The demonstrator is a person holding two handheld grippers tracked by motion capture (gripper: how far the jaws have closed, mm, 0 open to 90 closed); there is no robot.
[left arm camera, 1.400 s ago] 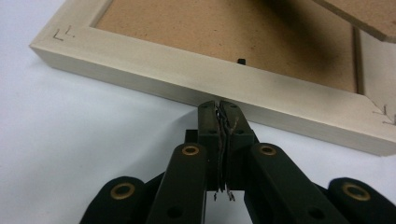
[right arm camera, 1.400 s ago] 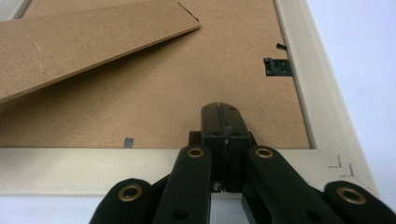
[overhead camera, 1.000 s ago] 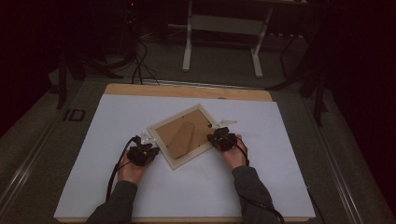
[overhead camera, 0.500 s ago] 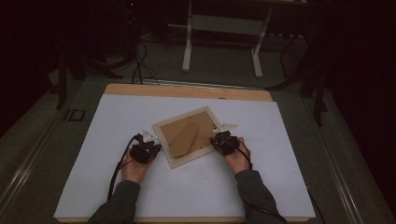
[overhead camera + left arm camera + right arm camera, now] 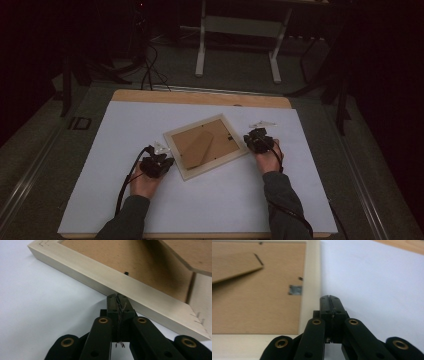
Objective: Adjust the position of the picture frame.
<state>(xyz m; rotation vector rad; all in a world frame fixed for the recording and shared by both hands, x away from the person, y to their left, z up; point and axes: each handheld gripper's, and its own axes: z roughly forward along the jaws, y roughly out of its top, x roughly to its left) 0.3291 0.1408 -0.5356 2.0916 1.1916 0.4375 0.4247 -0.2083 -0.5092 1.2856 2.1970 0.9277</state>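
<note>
Picture frame [image 5: 207,146], lying face down near the middle of the white sheet [image 5: 100,150] that covers the table [image 5: 200,97], turned askew to the sheet's edges. Its pale wooden border encloses a brown backing board [image 5: 249,302], over which a hinged stand flap [image 5: 199,148] rises; a small metal tab [image 5: 295,289] sits near one border. The left gripper [image 5: 117,297] has its jaws clenched with nothing between them, their tips against the frame's outer edge. The right gripper [image 5: 329,298], likewise clenched and empty, lies just beside the opposite border, on the sheet. Judged from this arrangement, the work is one of nudging or squaring the frame with closed tips; the backing appears unopened, so any removal of it remains to be done.
</note>
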